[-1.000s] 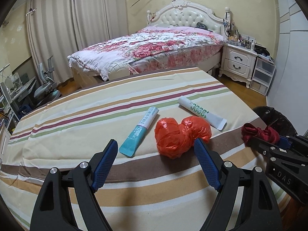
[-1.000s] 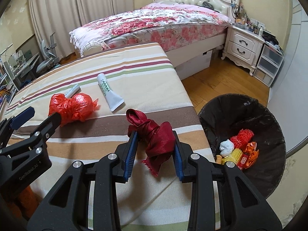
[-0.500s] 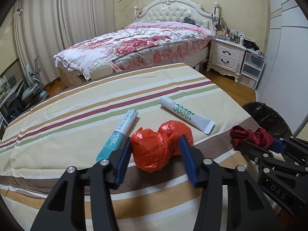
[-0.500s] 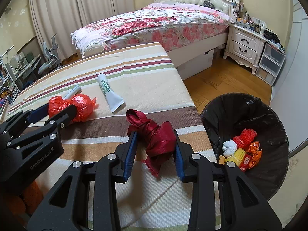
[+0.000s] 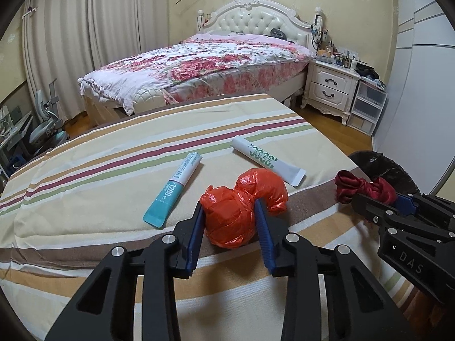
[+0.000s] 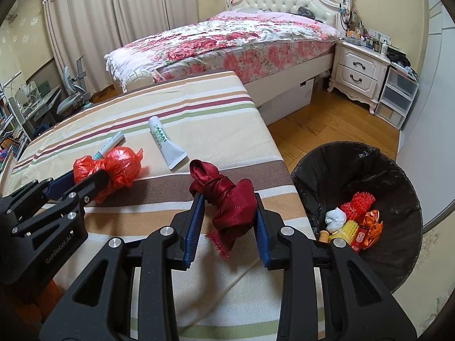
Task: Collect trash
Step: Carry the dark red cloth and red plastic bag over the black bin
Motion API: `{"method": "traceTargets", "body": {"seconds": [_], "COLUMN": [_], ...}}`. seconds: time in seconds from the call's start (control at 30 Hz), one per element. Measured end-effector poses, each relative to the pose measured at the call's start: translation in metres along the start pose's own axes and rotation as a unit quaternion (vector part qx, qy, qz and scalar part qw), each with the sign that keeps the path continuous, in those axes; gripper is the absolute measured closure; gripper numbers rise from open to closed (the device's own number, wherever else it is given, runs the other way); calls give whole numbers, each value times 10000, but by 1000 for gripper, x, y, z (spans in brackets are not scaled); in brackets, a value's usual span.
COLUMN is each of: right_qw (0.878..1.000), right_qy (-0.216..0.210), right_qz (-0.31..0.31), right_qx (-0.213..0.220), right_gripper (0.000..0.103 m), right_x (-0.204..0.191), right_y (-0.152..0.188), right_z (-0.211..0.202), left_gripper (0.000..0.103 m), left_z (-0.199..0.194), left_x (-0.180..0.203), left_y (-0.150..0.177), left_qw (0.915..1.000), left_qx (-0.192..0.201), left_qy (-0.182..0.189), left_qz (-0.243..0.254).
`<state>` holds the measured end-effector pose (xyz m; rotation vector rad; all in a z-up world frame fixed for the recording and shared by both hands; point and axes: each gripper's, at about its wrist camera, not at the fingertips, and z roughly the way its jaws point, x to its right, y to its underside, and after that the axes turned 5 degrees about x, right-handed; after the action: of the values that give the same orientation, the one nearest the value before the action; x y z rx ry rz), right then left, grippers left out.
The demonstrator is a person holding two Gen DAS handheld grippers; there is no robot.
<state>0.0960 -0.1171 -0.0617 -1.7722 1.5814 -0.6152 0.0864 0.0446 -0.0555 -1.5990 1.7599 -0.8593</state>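
A crumpled orange plastic bag point(image 5: 267, 187) lies on the striped cloth surface point(image 5: 113, 170). My left gripper point(image 5: 229, 207) has its blue pads pressed on the bag's near lobe, and its jaws are still closing. To its right, my right gripper point(image 6: 228, 197) is shut on a knotted dark red cloth point(image 6: 236, 207) and lifts it just off the surface, its jaws tightening slightly. The right wrist view shows the orange bag point(image 6: 122, 162) in the left gripper point(image 6: 85, 176). The left wrist view shows the red cloth point(image 5: 349, 182) in the right gripper point(image 5: 375, 197).
A teal tube point(image 5: 176, 187) and a white tube point(image 5: 267, 159) lie just beyond the bag. A black-lined bin point(image 6: 398, 164) with several bits of trash stands on the wooden floor to the right of the surface's edge. A flowered bed point(image 6: 227, 37) and nightstand point(image 6: 358, 71) stand behind.
My left gripper moved in around the orange bag and its jaws closed from wide apart onto it. The right gripper kept still, holding the red cloth.
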Motion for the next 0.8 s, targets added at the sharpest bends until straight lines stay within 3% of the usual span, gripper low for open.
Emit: {"method": "traceTargets", "body": {"seconds": [0.37, 0.8], "right_qw": [9996, 9949], "right_qy": [103, 772], "right_qz": [113, 476], "right_qx": [227, 447], "right_gripper": [71, 71], "right_x": [15, 78], "right_y": [3, 4], "right_z": [-27, -50], "left_gripper": [67, 67], "left_z": [-25, -31], "left_x": [15, 68], "left_y": [-2, -17], "left_qw": [9995, 9972], "left_qx": [264, 417], "left_qy": [182, 583], "left_qz": [-8, 232]}}
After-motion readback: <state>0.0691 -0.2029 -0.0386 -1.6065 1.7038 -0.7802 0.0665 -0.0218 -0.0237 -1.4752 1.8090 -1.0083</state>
